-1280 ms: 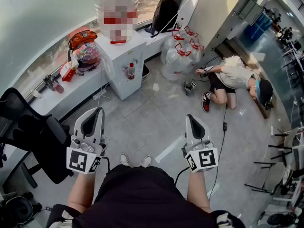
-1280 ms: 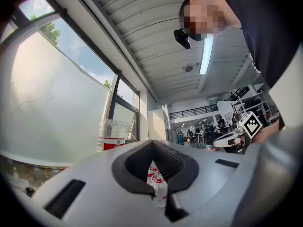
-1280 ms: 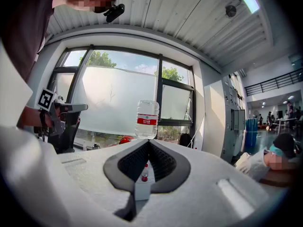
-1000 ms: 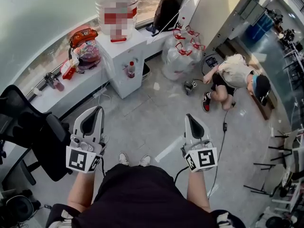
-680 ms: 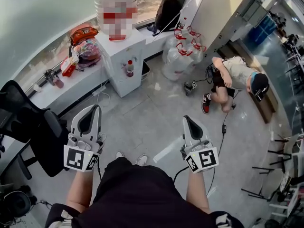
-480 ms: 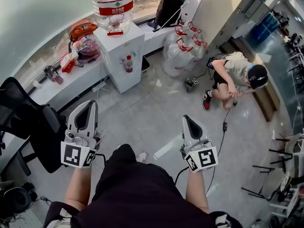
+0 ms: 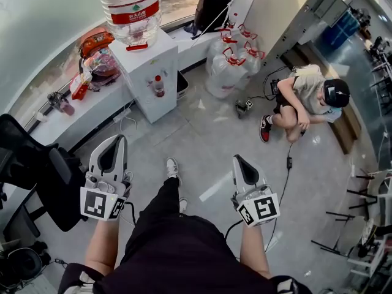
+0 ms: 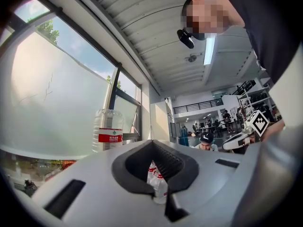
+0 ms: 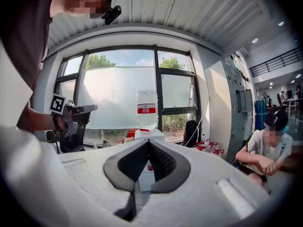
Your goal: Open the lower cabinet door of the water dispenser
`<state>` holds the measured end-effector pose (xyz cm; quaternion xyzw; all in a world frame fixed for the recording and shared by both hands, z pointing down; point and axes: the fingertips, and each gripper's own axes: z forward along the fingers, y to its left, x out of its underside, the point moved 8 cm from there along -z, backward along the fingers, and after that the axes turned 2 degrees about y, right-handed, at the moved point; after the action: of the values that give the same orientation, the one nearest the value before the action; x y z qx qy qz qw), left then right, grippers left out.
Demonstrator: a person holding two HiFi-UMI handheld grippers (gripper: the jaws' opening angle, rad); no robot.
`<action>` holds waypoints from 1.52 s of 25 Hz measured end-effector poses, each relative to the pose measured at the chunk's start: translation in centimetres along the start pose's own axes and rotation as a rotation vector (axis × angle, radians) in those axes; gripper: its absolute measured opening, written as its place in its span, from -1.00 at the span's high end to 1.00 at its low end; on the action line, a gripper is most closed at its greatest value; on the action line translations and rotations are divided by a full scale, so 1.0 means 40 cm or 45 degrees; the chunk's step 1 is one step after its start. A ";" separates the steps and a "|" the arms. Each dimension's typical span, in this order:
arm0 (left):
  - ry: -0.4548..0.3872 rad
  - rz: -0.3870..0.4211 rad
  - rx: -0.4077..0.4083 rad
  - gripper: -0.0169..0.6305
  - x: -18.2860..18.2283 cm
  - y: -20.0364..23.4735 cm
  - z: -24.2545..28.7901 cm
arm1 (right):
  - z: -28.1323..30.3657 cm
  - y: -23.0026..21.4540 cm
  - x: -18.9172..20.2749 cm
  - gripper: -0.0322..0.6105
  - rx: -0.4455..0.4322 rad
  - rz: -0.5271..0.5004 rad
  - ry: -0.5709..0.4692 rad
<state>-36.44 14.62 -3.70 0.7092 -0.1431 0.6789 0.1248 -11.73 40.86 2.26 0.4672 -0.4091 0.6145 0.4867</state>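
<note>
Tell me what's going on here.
A person holds two shut, empty grippers, the left gripper and the right gripper, aimed toward the white water dispenser by the window. Neither touches it; floor lies between, and its lower cabinet door looks closed. Another person crouches nearby on the floor.

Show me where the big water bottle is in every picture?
Head view: the water bottle sits at the top, left of middle, on the white dispenser.
Left gripper view: the bottle stands left of middle.
Right gripper view: the bottle is in the middle.
Shared landmark: the crouching person in a dark cap, always right of the bottle.
</note>
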 end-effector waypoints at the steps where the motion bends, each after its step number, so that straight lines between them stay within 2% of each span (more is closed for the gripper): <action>1: -0.001 -0.012 0.001 0.92 0.017 0.008 0.021 | 0.018 -0.013 0.005 0.89 0.003 -0.003 0.008; 6: -0.030 -0.053 -0.015 0.92 0.058 0.063 0.162 | 0.143 -0.112 -0.012 0.89 0.006 -0.005 0.056; 10: -0.037 -0.073 -0.061 0.92 0.074 0.148 0.274 | 0.298 -0.174 -0.077 0.89 -0.057 -0.055 0.075; 20: -0.039 -0.133 -0.072 0.92 0.106 0.288 0.488 | 0.566 -0.250 -0.193 0.89 -0.134 -0.124 0.077; 25: -0.035 -0.145 -0.065 0.92 0.112 0.286 0.553 | 0.608 -0.301 -0.202 0.89 -0.139 -0.120 0.092; 29: -0.033 -0.111 -0.095 0.92 0.099 0.275 0.597 | 0.656 -0.354 -0.211 0.89 -0.191 -0.109 0.065; 33: -0.054 -0.053 -0.188 0.92 0.072 0.261 0.629 | 0.727 -0.412 -0.227 0.89 -0.285 -0.122 0.006; 38: -0.081 -0.001 -0.318 0.92 0.026 0.223 0.690 | 0.813 -0.503 -0.291 0.89 -0.430 -0.149 -0.065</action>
<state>-14.12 -3.94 -4.10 0.7095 -0.2302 0.6329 0.2075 14.75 11.08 -0.67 0.4172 -0.4908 0.4956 0.5826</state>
